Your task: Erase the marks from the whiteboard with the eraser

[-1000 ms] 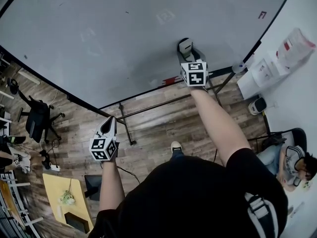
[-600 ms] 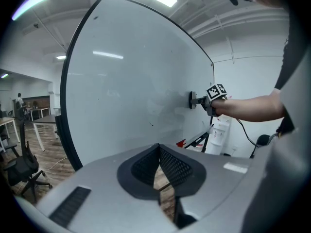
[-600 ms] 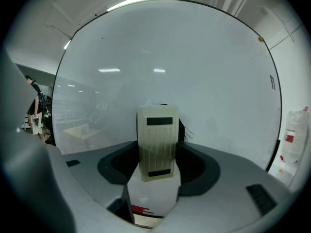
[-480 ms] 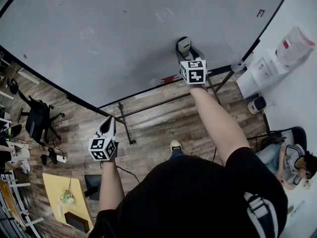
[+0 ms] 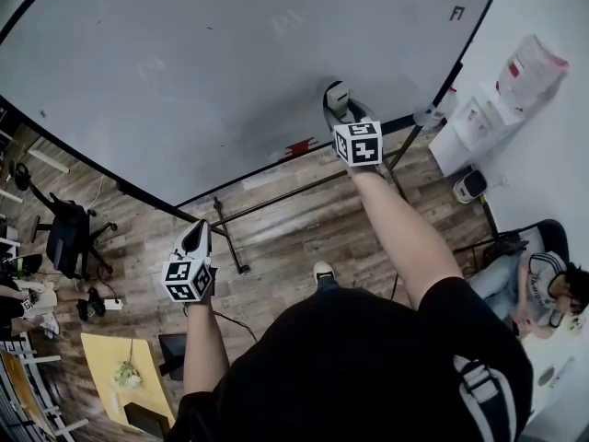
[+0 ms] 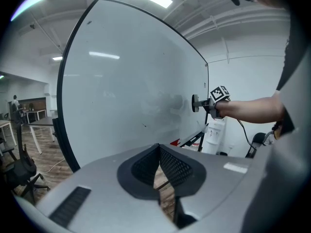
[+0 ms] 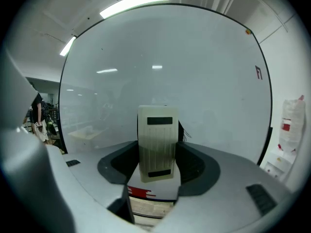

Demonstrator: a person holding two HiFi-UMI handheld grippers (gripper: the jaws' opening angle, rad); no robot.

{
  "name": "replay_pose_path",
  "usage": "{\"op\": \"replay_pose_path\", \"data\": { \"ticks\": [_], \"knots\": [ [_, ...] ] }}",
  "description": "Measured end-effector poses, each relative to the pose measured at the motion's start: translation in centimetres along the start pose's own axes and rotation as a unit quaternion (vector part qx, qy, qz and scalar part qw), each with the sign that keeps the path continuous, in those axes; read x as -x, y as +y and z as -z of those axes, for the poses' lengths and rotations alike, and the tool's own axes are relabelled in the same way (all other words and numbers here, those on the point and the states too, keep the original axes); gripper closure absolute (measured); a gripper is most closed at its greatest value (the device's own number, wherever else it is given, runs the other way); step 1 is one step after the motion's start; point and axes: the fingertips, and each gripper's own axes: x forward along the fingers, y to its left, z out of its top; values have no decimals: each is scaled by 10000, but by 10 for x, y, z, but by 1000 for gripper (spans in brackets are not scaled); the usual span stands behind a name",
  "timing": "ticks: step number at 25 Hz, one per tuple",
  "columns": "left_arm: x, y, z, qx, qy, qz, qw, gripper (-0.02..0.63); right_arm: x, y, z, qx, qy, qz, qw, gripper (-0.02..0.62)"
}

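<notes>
The whiteboard (image 5: 230,63) fills the top of the head view; faint smudged marks (image 5: 287,21) remain on it, and a small red mark (image 5: 456,13) sits near its right edge. My right gripper (image 5: 340,109) is shut on the cream eraser (image 5: 338,97), held against the board's lower part. In the right gripper view the eraser (image 7: 156,149) stands upright between the jaws, with a thin black scribble (image 7: 185,132) beside it. My left gripper (image 5: 196,238) hangs shut and empty over the floor, away from the board (image 6: 126,91). From there I see the eraser (image 6: 195,103) touching the board.
The board's black stand (image 5: 230,238) crosses the wooden floor below its edge, with a red item (image 5: 299,145) on the ledge. A white dispenser (image 5: 460,127) stands at right, a seated person (image 5: 543,288) beyond. An office chair (image 5: 69,238) and yellow table (image 5: 115,366) are at left.
My right gripper has slid the eraser a little along the board, away from the faint marks and toward the lower right. The left gripper has stayed where it was.
</notes>
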Motion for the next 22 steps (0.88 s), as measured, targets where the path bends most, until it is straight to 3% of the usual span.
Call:
{"op": "replay_pose_path", "data": {
  "ticks": [22],
  "knots": [
    [29,-54,-5,-348,-37,330,9988,592,130,-39,14,-508,-236,72,9984,364]
  ]
}}
